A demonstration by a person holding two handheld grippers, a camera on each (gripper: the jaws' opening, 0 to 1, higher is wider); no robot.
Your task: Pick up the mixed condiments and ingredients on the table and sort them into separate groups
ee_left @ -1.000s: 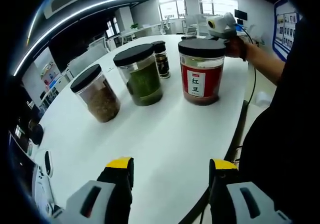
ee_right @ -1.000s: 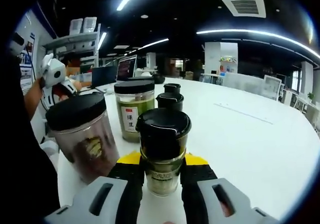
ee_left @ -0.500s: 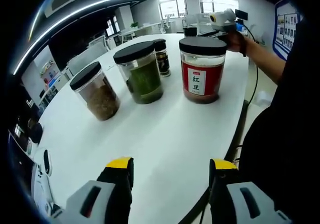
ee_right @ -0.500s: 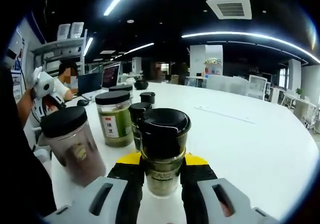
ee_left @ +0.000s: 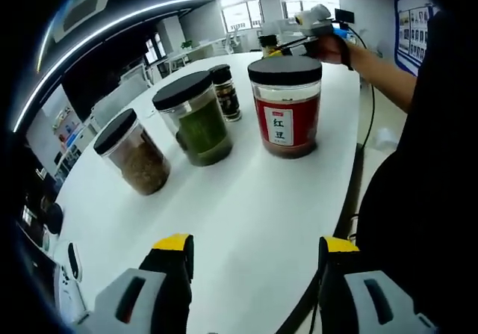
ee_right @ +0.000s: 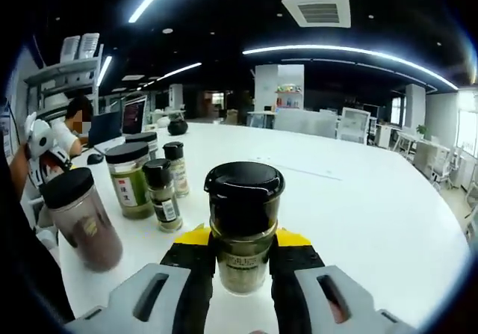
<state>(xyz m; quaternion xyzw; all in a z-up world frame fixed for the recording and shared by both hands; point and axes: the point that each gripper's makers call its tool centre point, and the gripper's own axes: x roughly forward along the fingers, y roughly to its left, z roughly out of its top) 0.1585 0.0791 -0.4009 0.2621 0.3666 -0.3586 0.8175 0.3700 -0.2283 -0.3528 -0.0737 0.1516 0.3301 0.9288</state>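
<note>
My left gripper [ee_left: 254,253] hovers open over the white table [ee_left: 246,199], nothing between its jaws. Ahead of it stand a red bean jar [ee_left: 284,108], a green bean jar [ee_left: 196,119], a brown-filled jar [ee_left: 134,152] and a small dark spice bottle [ee_left: 224,92], all black-lidded. My right gripper [ee_right: 243,238] is shut on a black-capped spice bottle [ee_right: 243,222] of greenish powder, held above the table. To its left are the red bean jar [ee_right: 78,218], the green bean jar [ee_right: 128,178] and two small spice bottles [ee_right: 160,194] [ee_right: 176,168]. The right gripper [ee_left: 310,22] shows far behind the jars.
The table's curved edge [ee_left: 349,192] runs close on the right of the left gripper view, beside the person's dark clothing. A white device [ee_left: 67,304] lies near the left jaw. Another person sits at a laptop [ee_right: 134,114] at the far end; a black object [ee_right: 177,127] rests there.
The right gripper has carried the spice bottle up and away from the jar group, which now looks smaller and farther left. The left gripper's view has shifted only slightly.
</note>
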